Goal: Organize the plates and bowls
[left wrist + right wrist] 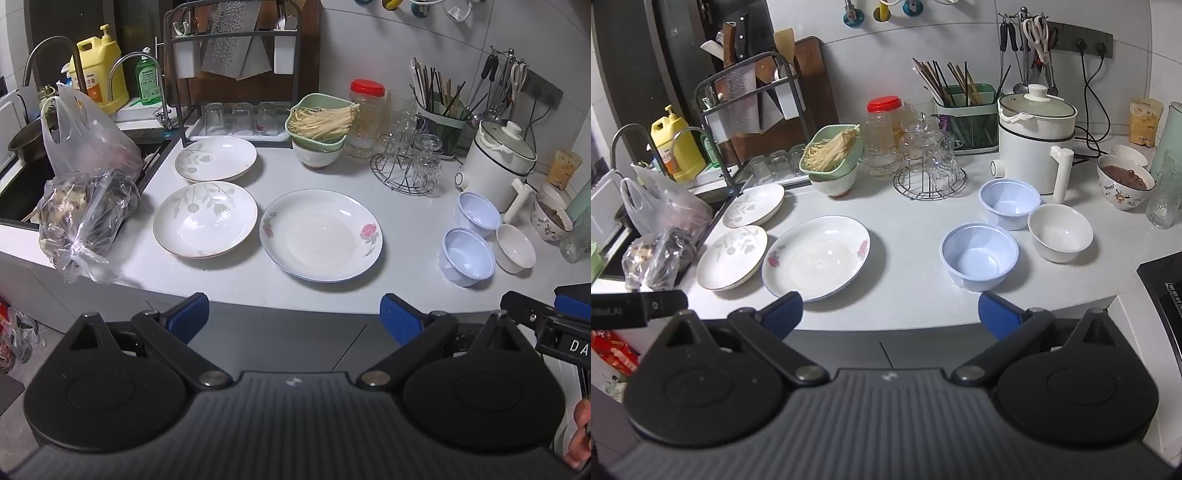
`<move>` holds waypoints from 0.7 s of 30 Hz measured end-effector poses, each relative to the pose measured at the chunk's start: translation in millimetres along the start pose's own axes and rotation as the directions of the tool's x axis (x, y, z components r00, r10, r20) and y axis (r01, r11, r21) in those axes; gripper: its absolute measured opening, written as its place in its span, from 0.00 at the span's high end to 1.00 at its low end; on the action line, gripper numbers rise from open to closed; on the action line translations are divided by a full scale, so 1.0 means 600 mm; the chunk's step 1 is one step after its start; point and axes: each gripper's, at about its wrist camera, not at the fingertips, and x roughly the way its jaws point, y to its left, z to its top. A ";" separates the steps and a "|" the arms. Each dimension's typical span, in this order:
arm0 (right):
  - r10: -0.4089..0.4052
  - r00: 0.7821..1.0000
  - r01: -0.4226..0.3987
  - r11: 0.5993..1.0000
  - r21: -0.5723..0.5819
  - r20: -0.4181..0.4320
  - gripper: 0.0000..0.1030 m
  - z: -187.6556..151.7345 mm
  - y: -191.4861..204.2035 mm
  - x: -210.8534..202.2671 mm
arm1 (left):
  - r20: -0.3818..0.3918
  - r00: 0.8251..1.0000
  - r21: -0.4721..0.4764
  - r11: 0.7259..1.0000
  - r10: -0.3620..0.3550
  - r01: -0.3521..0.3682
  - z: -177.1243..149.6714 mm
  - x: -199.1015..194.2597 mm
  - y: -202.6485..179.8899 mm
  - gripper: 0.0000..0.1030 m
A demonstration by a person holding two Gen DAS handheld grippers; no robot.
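Observation:
Three plates lie on the white counter: a rose-patterned plate in the middle, a leaf-patterned plate to its left, and a second leaf-patterned plate behind that. To the right stand two pale blue bowls and a small white bowl. My left gripper hangs open before the counter's front edge, below the rose plate. My right gripper is open too, short of the edge, between the rose plate and the near blue bowl. Neither holds anything.
Plastic bags sit at the counter's left end beside the sink. At the back stand a green basket of noodles on a bowl, a glass rack, a white electric pot and a filled patterned bowl. A stove edge lies right.

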 end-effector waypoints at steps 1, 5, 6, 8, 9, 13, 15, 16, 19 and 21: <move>0.005 1.000 -0.005 1.000 0.005 0.001 0.00 0.000 -0.001 0.000 | -0.005 1.000 0.004 1.000 0.004 -0.004 0.000 0.000 -0.001 0.02; 0.001 1.000 -0.001 1.000 0.004 0.001 0.00 -0.001 -0.001 0.001 | -0.003 1.000 0.007 1.000 -0.002 0.002 0.000 -0.001 0.001 0.02; 0.001 1.000 -0.001 1.000 0.004 0.001 0.00 -0.001 -0.001 0.001 | -0.003 1.000 0.008 1.000 -0.003 0.003 0.000 -0.008 0.001 0.02; -0.001 1.000 0.001 1.000 0.004 0.002 0.00 -0.001 -0.001 0.000 | -0.003 1.000 0.009 1.000 -0.004 0.004 0.003 -0.007 0.004 0.02; -0.001 1.000 0.001 1.000 0.004 0.002 0.00 -0.001 -0.001 -0.001 | -0.003 1.000 0.010 1.000 -0.004 0.004 0.004 -0.007 0.003 0.02; -0.001 1.000 0.001 1.000 0.004 0.003 0.00 -0.004 -0.004 -0.002 | -0.003 1.000 0.020 1.000 0.004 -0.004 0.009 -0.004 -0.005 0.02; -0.003 1.000 0.003 1.000 0.005 0.003 0.00 -0.006 -0.005 -0.003 | -0.002 1.000 0.025 1.000 0.007 -0.007 0.007 -0.001 -0.008 0.02; -0.003 1.000 0.003 1.000 0.006 0.004 0.00 -0.004 -0.006 -0.004 | -0.002 1.000 0.025 1.000 0.006 -0.006 0.007 -0.001 -0.008 0.02; -0.003 1.000 0.003 1.000 0.006 0.004 0.00 -0.001 -0.004 -0.002 | -0.002 1.000 0.027 1.000 0.006 -0.006 0.005 -0.001 -0.007 0.02; -0.003 1.000 0.003 1.000 0.007 0.004 0.00 -0.002 -0.004 -0.002 | -0.002 1.000 0.026 1.000 0.004 -0.004 0.005 -0.001 -0.006 0.02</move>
